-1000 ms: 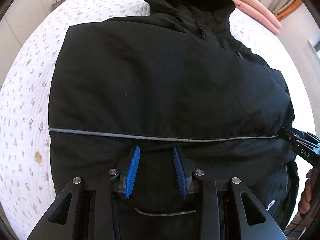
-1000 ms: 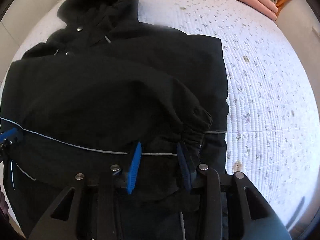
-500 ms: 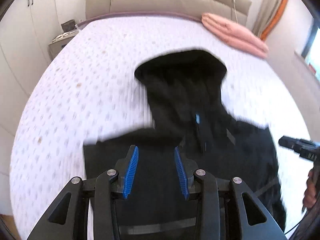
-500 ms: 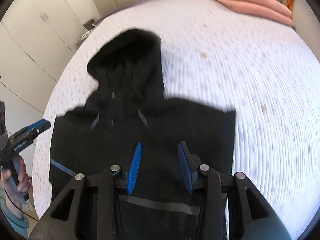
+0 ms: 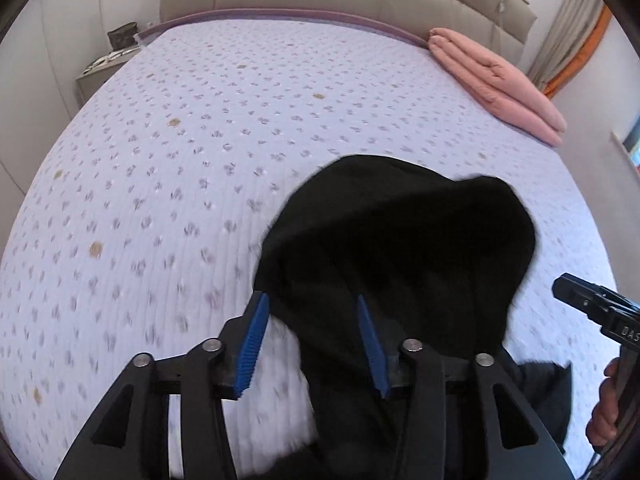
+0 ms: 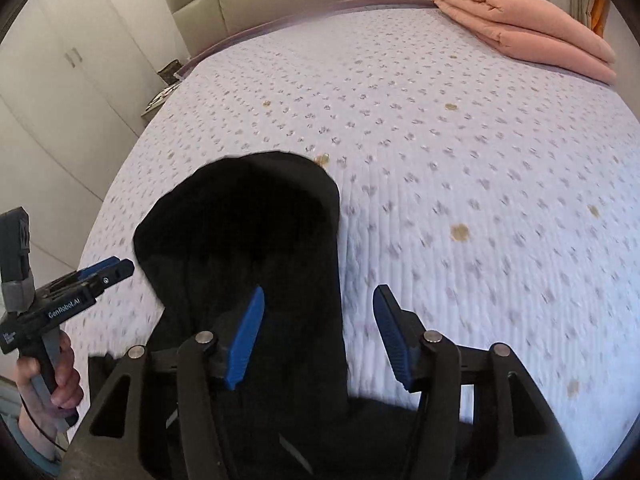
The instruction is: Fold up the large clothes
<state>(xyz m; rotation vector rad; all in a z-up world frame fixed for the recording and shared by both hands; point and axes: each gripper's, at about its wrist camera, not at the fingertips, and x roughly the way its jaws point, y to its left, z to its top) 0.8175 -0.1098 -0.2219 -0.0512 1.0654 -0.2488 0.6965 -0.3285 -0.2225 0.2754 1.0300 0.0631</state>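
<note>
Black fabric fills the left wrist view: the hood (image 5: pixel 400 240) of the jacket lies on the quilted bed (image 5: pixel 200 160), and the left hand-held gripper (image 5: pixel 312 344) hovers at its near left edge with fingers apart, holding nothing. A pink folded blanket (image 5: pixel 496 84) lies far away.

From the right wrist view, the right hand-held gripper (image 6: pixel 320 340) also stands apart over the hood's right edge. I think both should close on the hood's edges evenly before folding it down.

We see a matt black cloth jacket (image 5: pixel 400 240) on a quilted, stitched bedspread (image 5: pixel 200 140); our ribbed blue pads (image 6: pixel 246 344) look rubbery.
</note>
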